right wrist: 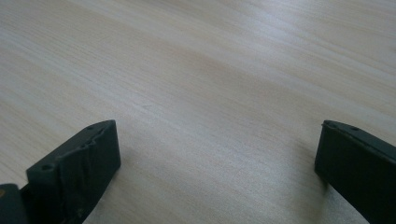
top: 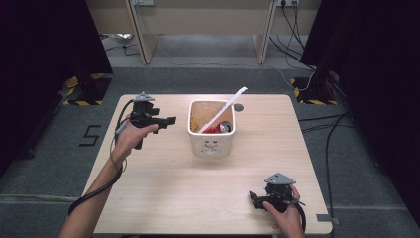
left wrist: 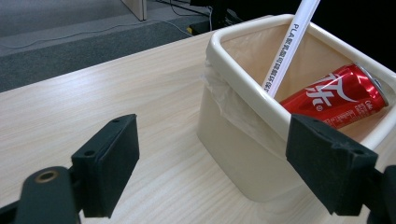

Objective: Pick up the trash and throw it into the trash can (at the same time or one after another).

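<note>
1. Cream plastic bin [top: 212, 144] with a thin liner stands near the middle of the wooden surface [top: 208, 198], toward the far edge, within reach of both hands.
2. Red drinks can [left wrist: 336, 95] lies on its side in the bin's bottom; a white paper-wrapped straw [left wrist: 292, 44] leans on the rim and juts out, being longer than the bin is deep.
3. Left tool [top: 166, 120], held in the air left of the bin, points toward it. Jaws wide apart, nothing between them. In the left gripper view they frame the bin's near corner, so it looks aimed at the bin or its contents.
4. Right tool [top: 253, 199], at the near right corner, well apart from the bin. Jaws spread, empty, over bare wood: probably parked.
</note>
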